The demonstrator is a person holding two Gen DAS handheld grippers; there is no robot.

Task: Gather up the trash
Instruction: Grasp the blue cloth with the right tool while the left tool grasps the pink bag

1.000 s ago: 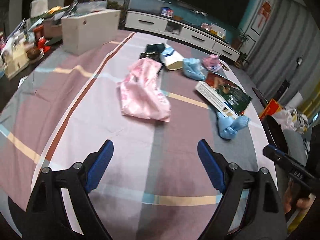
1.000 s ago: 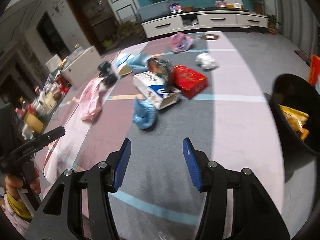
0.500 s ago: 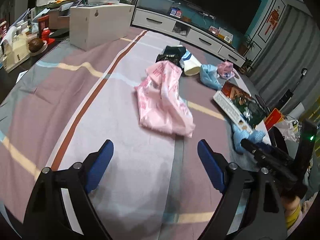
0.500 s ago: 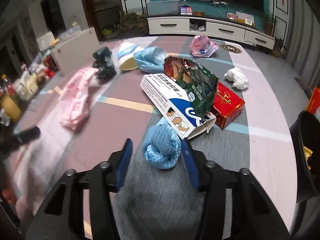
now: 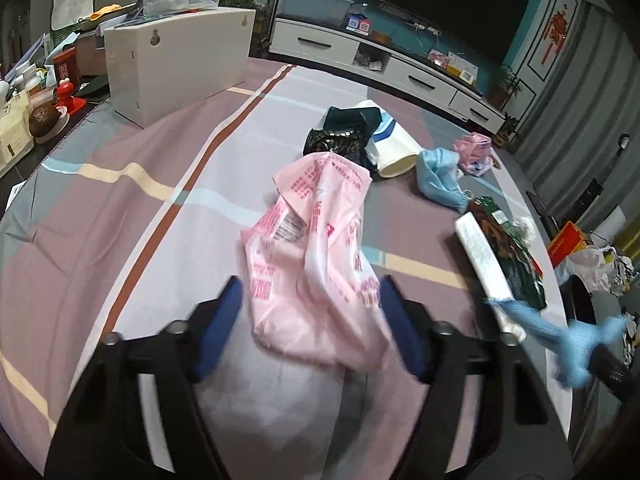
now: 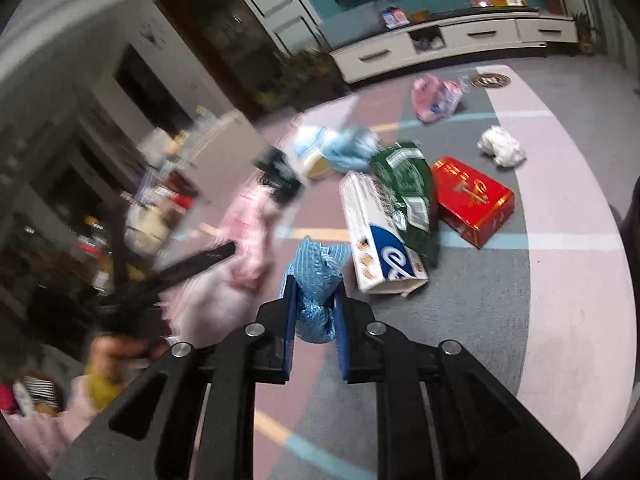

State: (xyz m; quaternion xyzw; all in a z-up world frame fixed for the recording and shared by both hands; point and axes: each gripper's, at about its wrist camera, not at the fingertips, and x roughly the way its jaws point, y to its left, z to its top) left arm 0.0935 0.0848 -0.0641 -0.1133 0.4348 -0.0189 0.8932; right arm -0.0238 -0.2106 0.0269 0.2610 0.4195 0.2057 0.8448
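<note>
My right gripper (image 6: 314, 322) is shut on a crumpled blue cloth-like wad (image 6: 316, 280) and holds it above the table; the wad also shows blurred at the lower right of the left wrist view (image 5: 560, 340). My left gripper (image 5: 310, 328) is open, its jaws on either side of the near end of a pink plastic bag (image 5: 316, 248) lying on the striped tablecloth (image 5: 120, 220). The pink bag also shows blurred in the right wrist view (image 6: 252, 232).
On the table lie a white and blue carton (image 6: 376, 232), a green snack bag (image 6: 408, 192), a red box (image 6: 472, 200), a white paper wad (image 6: 500, 146), a small pink bag (image 6: 436, 96), a paper cup (image 5: 394, 150), a black bag (image 5: 344, 132). A white box (image 5: 176, 56) stands far left.
My right gripper has closed on the blue wad and lifted it off the table. My left gripper has moved forward until its open jaws flank the pink bag.
</note>
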